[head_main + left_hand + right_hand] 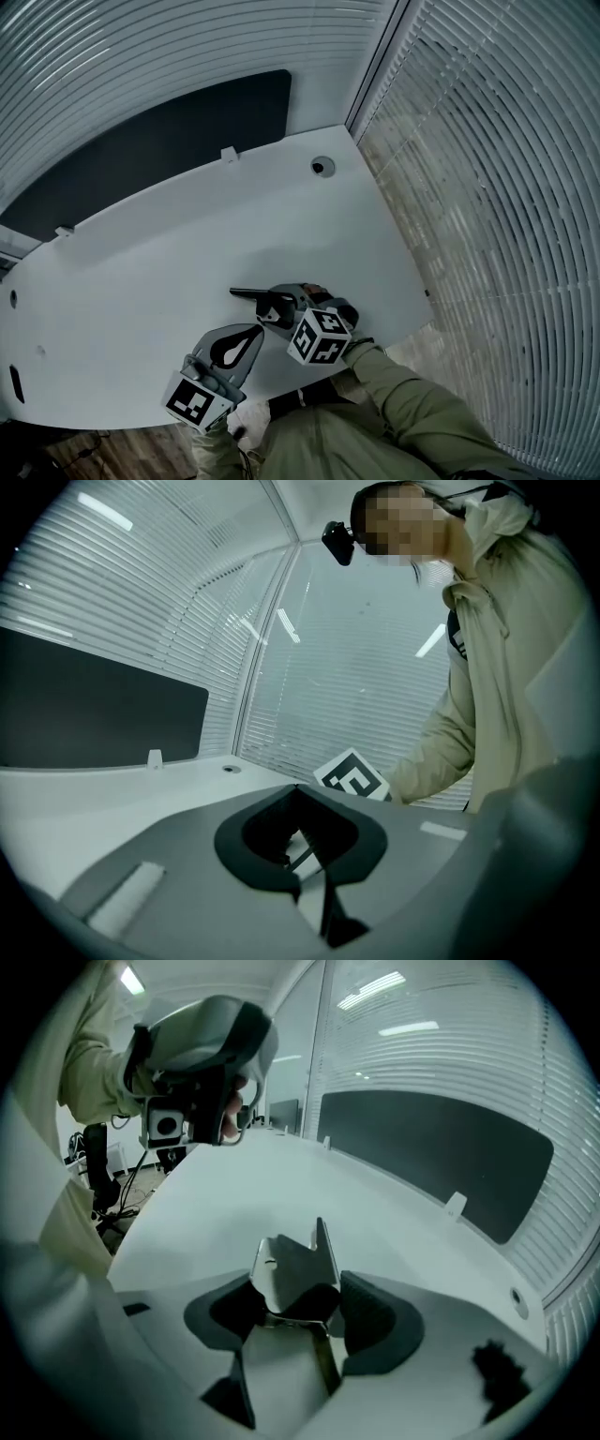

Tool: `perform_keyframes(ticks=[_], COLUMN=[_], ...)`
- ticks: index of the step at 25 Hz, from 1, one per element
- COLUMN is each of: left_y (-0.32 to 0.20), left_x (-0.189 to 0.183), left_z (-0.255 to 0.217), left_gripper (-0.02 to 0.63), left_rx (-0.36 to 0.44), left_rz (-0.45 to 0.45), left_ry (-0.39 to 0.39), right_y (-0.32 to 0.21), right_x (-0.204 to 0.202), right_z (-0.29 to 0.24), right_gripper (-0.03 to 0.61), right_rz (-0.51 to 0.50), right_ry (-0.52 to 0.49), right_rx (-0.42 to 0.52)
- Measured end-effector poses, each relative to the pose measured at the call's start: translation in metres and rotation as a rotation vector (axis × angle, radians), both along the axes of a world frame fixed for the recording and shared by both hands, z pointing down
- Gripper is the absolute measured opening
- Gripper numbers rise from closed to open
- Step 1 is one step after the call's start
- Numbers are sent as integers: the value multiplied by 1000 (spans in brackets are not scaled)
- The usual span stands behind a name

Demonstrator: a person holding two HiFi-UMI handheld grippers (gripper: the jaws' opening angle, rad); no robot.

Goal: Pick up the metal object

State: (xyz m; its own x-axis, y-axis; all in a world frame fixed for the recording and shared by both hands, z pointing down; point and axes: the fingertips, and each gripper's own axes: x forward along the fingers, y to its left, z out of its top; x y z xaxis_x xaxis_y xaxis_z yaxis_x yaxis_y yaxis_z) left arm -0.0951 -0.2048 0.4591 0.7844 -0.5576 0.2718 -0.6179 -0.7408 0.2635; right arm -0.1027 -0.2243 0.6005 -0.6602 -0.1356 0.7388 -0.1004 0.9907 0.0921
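At my left, the left gripper (298,791) has its dark jaws brought together at the tips with nothing between them, hanging just over the near part of the white table (187,272), idle beside the work. Just to the right of it, the right gripper (300,1314) stands wide, and the metal object (291,1267) sits between its two ribbed pads, poking out ahead of the tips; the pad on the right looks just beside the metal, but I judge neither pad is pressing on it. It reads to me as thin folded sheet: stiff, light, smooth enough to slide in the pads, with sharp edges and an upright pointed tab. I would close low across the broad folded body, where the faces give the pads something flat, and keep off the tab, which could twist the piece out. My right gripper view alone gives that bent shape and a small slot in its face. From the head view the piece is only a dark sliver ahead of the jaws, though that view places both tools near the table's front edge. My left gripper view misses the object wholly and catches only the right tool's marker cube (354,778) and my sleeve (497,667).
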Motion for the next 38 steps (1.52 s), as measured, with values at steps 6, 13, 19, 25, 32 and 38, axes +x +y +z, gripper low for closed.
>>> perform_keyframes(ticks=[6, 13, 19, 25, 32, 38], left_y=[-3, -5, -3, 4, 3, 3], left_x=[0, -1, 0, -6, -2, 7], left_z=[3, 2, -1, -12, -21, -55], left_gripper=[5, 5, 5, 5, 5, 5], left_rx=[-11, 14, 25, 71, 154, 222], left_rz=[-3, -7, -17, -28, -32, -41], left_ry=[7, 2, -5, -8, -32, -76], right_y=[-6, -15, -16, -11, -27, -44], right_x=[-4, -3, 0, 5, 18, 31], right_z=[-3, -11, -12, -28, -57, -121], right_gripper=[244, 138, 127, 118, 112, 112], right_rz=[-1, 67, 88, 148, 267, 346], right_ry=[-5, -25, -11, -57, -219, -416], right_rx=[23, 3, -4, -6, -29, -31])
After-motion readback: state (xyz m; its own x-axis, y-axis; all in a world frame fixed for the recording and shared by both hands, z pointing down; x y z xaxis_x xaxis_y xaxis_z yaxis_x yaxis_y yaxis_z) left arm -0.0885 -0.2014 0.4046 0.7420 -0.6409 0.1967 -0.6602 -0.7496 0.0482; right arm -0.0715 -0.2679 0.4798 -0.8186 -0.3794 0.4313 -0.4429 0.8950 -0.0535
